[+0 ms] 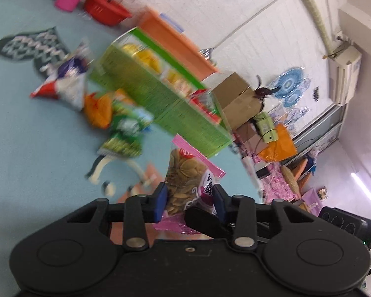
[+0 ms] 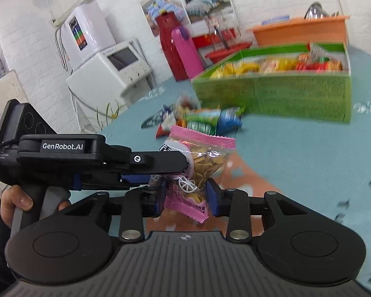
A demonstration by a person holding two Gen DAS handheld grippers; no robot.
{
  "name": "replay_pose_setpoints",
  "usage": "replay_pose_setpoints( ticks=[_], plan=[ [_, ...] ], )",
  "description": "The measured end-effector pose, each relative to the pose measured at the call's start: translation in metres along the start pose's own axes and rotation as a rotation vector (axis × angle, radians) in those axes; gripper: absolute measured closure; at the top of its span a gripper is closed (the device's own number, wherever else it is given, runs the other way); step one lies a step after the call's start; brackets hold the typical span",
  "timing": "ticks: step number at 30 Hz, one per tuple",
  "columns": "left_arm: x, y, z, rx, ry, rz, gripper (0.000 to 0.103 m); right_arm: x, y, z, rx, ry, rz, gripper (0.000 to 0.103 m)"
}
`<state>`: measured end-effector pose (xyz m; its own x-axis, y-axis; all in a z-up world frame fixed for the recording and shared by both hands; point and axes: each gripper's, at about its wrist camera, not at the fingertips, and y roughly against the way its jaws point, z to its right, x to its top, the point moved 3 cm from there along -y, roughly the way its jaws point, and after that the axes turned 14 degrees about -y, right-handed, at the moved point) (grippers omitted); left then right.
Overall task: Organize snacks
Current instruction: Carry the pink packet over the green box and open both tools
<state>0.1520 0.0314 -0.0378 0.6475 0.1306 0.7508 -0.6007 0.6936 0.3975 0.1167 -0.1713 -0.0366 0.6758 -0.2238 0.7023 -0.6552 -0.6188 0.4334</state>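
Note:
A clear snack bag with pink ends, full of flat seeds [image 1: 185,173], is held above the blue tablecloth. My left gripper [image 1: 189,201] is shut on it. My right gripper [image 2: 186,198] is shut on the lower part of the same bag [image 2: 205,158]; the left gripper's fingers [image 2: 160,163] reach in from the left and pinch its upper part. A green box [image 1: 165,99] holding several snacks stands further back on the table; it also shows in the right wrist view [image 2: 284,94]. Loose snack bags [image 1: 116,118] lie beside the box [image 2: 205,121].
An orange tub [image 2: 301,32], a red basket [image 1: 104,7] and a pink bottle [image 2: 185,52] stand behind the green box. A cardboard box [image 1: 237,99] sits past the table's edge. A white appliance [image 2: 106,59] stands by the wall.

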Motion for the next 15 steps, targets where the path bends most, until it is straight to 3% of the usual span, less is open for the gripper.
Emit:
replay_pose_setpoints(
  ticks=[7,15],
  plan=[
    [0.064,-0.015,0.033,-0.041,-0.113,0.089,0.072,0.058,0.018,-0.001,0.015,0.050,0.152,0.043],
    [0.122,-0.063,0.040,-0.068,-0.170,0.121,0.072,0.113,0.007,0.024,-0.017,0.073,0.268,0.043]
  ],
)
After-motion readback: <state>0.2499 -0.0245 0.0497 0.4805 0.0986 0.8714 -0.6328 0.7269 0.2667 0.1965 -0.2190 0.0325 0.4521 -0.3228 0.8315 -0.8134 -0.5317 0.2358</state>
